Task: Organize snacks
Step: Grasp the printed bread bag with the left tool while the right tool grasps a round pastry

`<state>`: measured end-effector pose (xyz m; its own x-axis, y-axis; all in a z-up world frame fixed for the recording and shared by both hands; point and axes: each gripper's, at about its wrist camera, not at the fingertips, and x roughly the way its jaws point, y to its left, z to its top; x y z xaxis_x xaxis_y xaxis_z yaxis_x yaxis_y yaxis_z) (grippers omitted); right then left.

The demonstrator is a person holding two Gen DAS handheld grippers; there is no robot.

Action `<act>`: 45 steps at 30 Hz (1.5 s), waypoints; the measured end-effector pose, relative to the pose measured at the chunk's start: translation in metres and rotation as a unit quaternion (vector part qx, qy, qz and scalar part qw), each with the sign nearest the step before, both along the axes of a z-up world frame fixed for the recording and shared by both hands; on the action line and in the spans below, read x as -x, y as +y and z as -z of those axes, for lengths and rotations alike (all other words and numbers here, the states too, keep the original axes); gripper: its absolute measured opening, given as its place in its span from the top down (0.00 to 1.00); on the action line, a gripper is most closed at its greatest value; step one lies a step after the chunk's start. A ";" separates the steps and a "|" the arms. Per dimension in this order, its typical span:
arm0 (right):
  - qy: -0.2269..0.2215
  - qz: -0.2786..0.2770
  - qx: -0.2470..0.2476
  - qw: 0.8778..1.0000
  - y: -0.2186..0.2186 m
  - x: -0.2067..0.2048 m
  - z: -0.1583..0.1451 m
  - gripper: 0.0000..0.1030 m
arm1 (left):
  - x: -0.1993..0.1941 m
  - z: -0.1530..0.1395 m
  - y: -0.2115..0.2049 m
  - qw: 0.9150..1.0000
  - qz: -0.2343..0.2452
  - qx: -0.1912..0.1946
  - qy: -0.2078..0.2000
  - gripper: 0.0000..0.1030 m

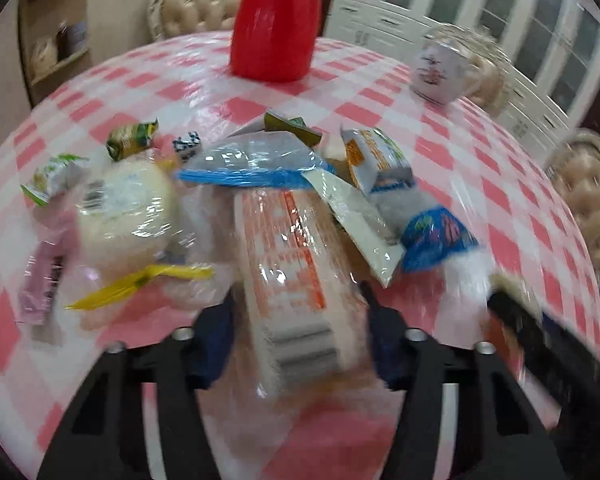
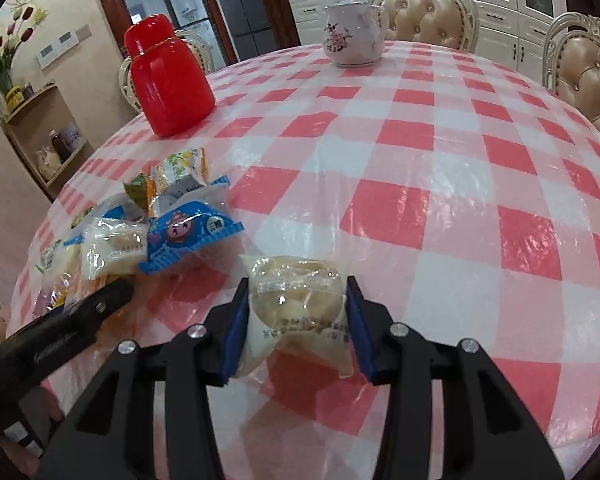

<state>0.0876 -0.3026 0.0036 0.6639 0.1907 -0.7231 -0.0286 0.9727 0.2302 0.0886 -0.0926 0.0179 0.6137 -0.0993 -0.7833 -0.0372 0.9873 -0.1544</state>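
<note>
A pile of wrapped snacks lies on the pink-and-white checked table (image 1: 480,152). My left gripper (image 1: 298,294) is shut on a clear packet with orange print (image 1: 296,276) at the near edge of the pile; this view is blurred. Around it lie a round bread packet (image 1: 124,204), a blue-edged clear packet (image 1: 252,164) and a blue cartoon packet (image 1: 436,236). My right gripper (image 2: 298,284) is shut on a clear-wrapped pale pastry (image 2: 296,300), just right of the pile. The blue cartoon packet (image 2: 188,232) lies to its left. The left gripper's black body (image 2: 60,328) reaches in from the lower left.
A red plastic jug (image 2: 168,76) stands at the far left of the table, a white floral teapot (image 2: 354,36) at the far side. Padded chairs (image 2: 428,12) ring the table. A corner shelf (image 2: 48,148) stands left. Bare cloth spreads right of the pile.
</note>
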 end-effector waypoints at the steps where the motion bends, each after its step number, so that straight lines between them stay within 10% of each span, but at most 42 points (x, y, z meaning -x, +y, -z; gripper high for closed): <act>1: -0.002 -0.004 0.004 1.000 0.002 0.001 -0.001 0.55 | 0.010 -0.002 0.005 1.000 0.010 -0.002 -0.002 0.55; 7: 0.000 -0.022 0.036 0.999 0.017 0.003 -0.002 0.55 | 0.065 -0.002 0.028 0.999 0.037 -0.025 -0.006 0.53; 11: 0.004 -0.017 0.027 0.999 0.012 0.003 0.000 0.54 | 0.049 0.006 0.023 0.998 0.036 -0.059 0.000 0.19; 13: 0.006 -0.021 0.027 0.999 0.013 0.002 0.000 0.54 | 0.037 0.015 0.023 0.996 0.024 -0.079 0.011 0.25; 15: 0.007 -0.029 0.031 0.999 0.016 0.002 0.001 0.54 | 0.042 0.009 0.025 0.996 0.031 -0.079 0.002 0.55; 31: -0.003 -0.035 0.063 0.997 0.027 0.010 -0.002 0.57 | 0.146 -0.021 0.081 0.991 -0.035 -0.101 -0.081 0.56; 45: -0.037 -0.077 0.044 0.995 0.059 0.110 -0.031 0.57 | 0.179 -0.023 0.092 0.991 -0.016 -0.087 -0.098 0.56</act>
